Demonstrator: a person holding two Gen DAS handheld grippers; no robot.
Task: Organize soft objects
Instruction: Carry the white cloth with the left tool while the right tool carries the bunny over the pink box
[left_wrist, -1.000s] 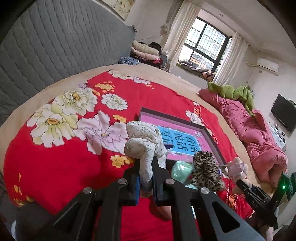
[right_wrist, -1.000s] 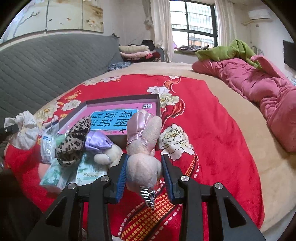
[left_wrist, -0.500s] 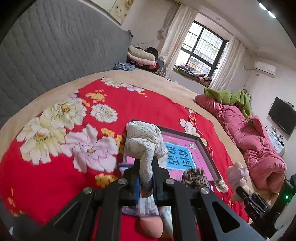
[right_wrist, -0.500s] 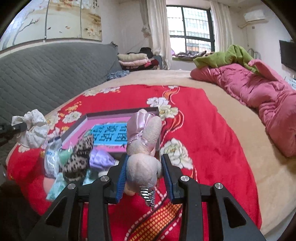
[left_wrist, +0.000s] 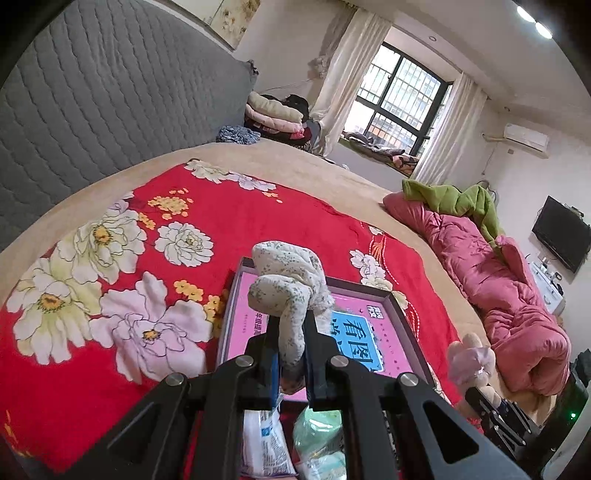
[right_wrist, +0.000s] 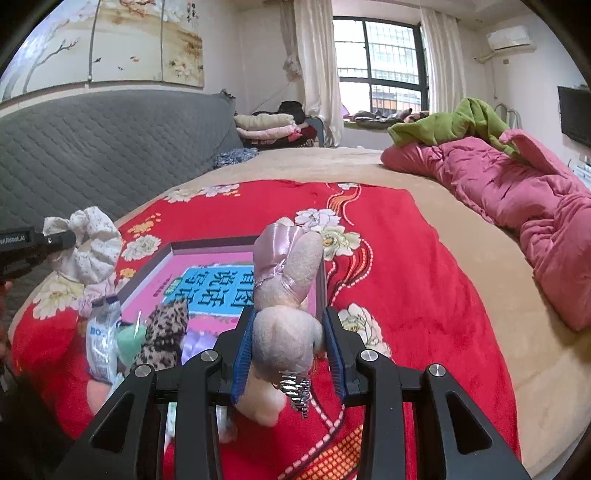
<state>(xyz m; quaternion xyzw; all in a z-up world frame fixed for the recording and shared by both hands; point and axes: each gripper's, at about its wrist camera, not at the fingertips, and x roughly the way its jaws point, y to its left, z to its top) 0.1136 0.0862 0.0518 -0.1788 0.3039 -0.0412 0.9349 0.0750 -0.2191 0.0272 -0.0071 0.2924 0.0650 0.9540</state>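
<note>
The left claw (left_wrist: 291, 356) points down a little toward the bed and pinches a white flowery scrunchie (left_wrist: 288, 291) tight between its two fingers. The scrunchie hangs in the air above the near edge of the box lid (left_wrist: 402, 325). In the right view the same scrunchie shows at the far left, held up over the bed.

The right claw (right_wrist: 291, 354) also tips down a bit. Its blue pads press on both sides of a pink plush bunny (right_wrist: 286, 332). The bunny's ears, wrapped in a shiny pink ribbon, stick up, and a small silver chain (right_wrist: 297, 387) dangles from it. The bunny is up off the red flowered blanket (right_wrist: 388, 258).

The box lid is flat and dark-edged. It lies open side up on the blanket, just past both claws. Inside it shows pink with a blue patch and big letters. No toy lies in it.

Just in front of the lid sits a small heap: a leopard-spot soft thing (right_wrist: 166, 328), a white tissue pack (right_wrist: 101, 339), a green pack (right_wrist: 129, 339) and something purple (right_wrist: 199, 341). They touch each other.

Farther off on the bed lie a pink quilt (right_wrist: 517, 199) with a green cloth (right_wrist: 450, 125) on it. A grey padded headboard (right_wrist: 110, 147) stands behind.
</note>
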